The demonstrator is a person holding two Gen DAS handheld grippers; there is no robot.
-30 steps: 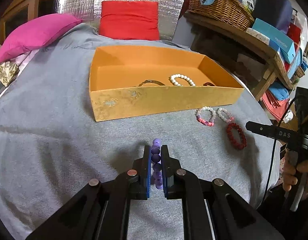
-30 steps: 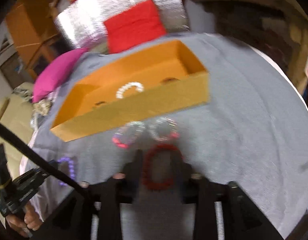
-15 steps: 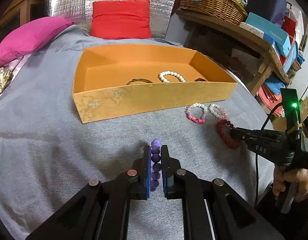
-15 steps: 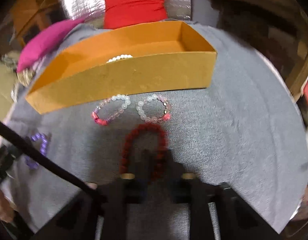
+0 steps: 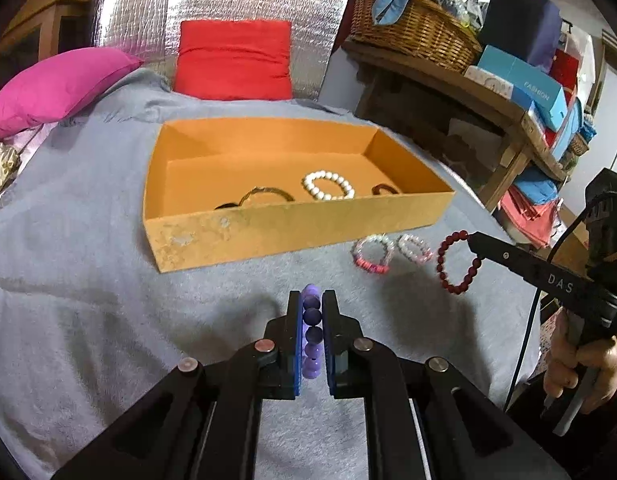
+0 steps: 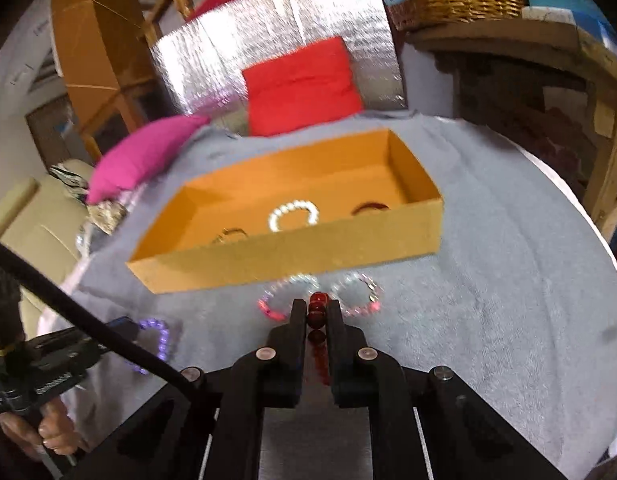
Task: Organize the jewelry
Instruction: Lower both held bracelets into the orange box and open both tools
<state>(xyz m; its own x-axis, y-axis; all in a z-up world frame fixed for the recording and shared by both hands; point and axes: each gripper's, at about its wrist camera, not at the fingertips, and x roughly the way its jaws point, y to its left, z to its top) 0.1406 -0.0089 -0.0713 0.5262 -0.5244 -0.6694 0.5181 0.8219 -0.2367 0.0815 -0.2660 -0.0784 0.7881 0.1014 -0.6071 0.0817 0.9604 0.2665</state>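
Note:
My left gripper is shut on a purple bead bracelet, held above the grey cloth in front of the orange box. My right gripper is shut on a dark red bead bracelet; in the left wrist view it hangs lifted off the cloth. The purple bracelet also shows in the right wrist view. The box holds a white pearl bracelet, a thin metal bangle and a dark bracelet. Two pale pink bead bracelets lie on the cloth before the box.
A pink pillow and a red cushion lie at the far side of the cloth. A wooden shelf with a wicker basket and blue boxes stands at the right.
My right gripper has shut on the dark red bracelet and lifted it off the cloth. My left gripper, still holding the purple bracelet, has risen and tilted toward the box.

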